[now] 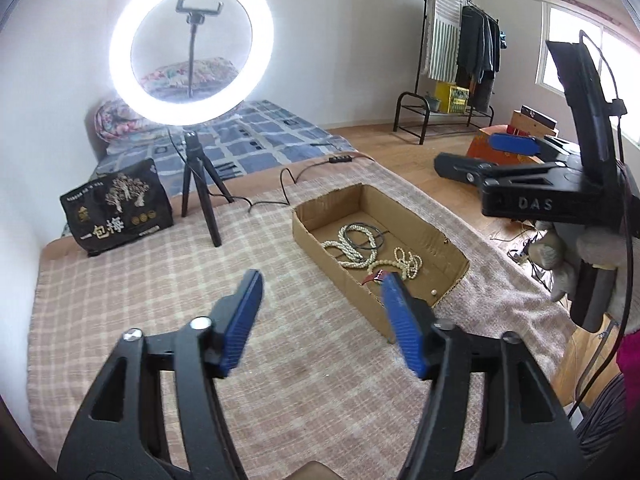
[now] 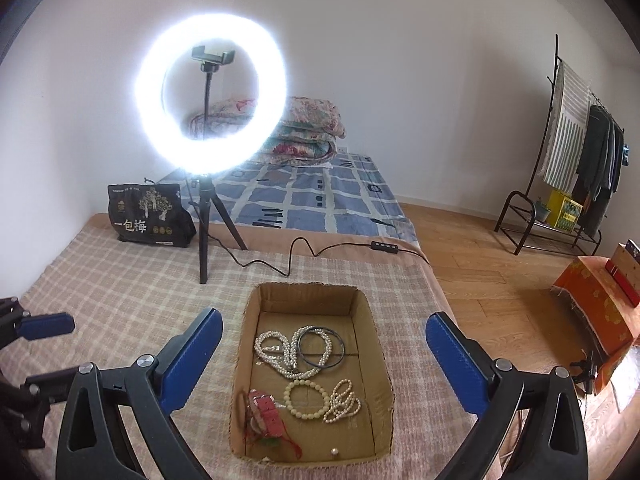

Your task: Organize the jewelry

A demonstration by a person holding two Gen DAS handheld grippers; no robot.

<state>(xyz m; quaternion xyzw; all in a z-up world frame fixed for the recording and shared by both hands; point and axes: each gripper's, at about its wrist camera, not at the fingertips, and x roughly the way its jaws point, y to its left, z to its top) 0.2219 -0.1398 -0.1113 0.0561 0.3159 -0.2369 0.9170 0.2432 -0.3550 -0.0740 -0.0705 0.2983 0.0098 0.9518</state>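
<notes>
Jewelry [image 2: 304, 364] in cardboard box [image 2: 244, 344], red piece partly hidden behind left tool [image 1: 320, 304], both tools [image 2: 324, 344] wide open, empty

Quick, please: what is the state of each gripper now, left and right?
Left gripper: open, holding nothing, over the cloth beside the cardboard box.
Right gripper: open, holding nothing, above the box.

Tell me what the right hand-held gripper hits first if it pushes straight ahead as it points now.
Most likely the cardboard box: the open right hand-held gripper straddles it, aimed at the long pearl necklace and dark bangle inside. Depth is unclear; it might pass over them.
</notes>
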